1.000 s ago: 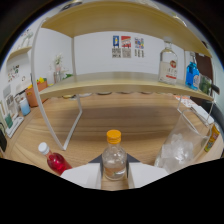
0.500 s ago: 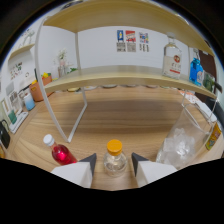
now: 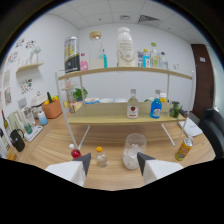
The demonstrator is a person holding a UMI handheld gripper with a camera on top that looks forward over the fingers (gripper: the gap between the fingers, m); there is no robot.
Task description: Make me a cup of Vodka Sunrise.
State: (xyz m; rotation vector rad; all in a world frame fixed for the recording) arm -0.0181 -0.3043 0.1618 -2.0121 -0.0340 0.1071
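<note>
Up high over the wooden table [image 3: 115, 172], the gripper [image 3: 112, 163] holds its jaws wide open with nothing between the pads, just bare tabletop in the gap. The small orange-capped bottle [image 3: 101, 158] stands upright on the table just ahead of the left finger [image 3: 84, 162], at about eleven o'clock from the gap's middle, clear of both fingers and not touched. Left of it, around ten o'clock, sits the bottle of red liquid [image 3: 75, 153] with its white cap, near the orange-capped one but apart from it. At one o'clock, just ahead of the right finger [image 3: 141, 161], the clear glass [image 3: 134, 150] stands upright (something pale inside, ice perhaps, hard to tell). Further out at three o'clock a yellow can [image 3: 184, 148] stands by the rack's leg. Beyond everything, at twelve o'clock, the two-tier shelf rack [image 3: 125, 116] carries a clear bottle with a red label [image 3: 132, 106] and a blue bottle [image 3: 156, 107] on its lower board, with taller containers on the top board.
</note>
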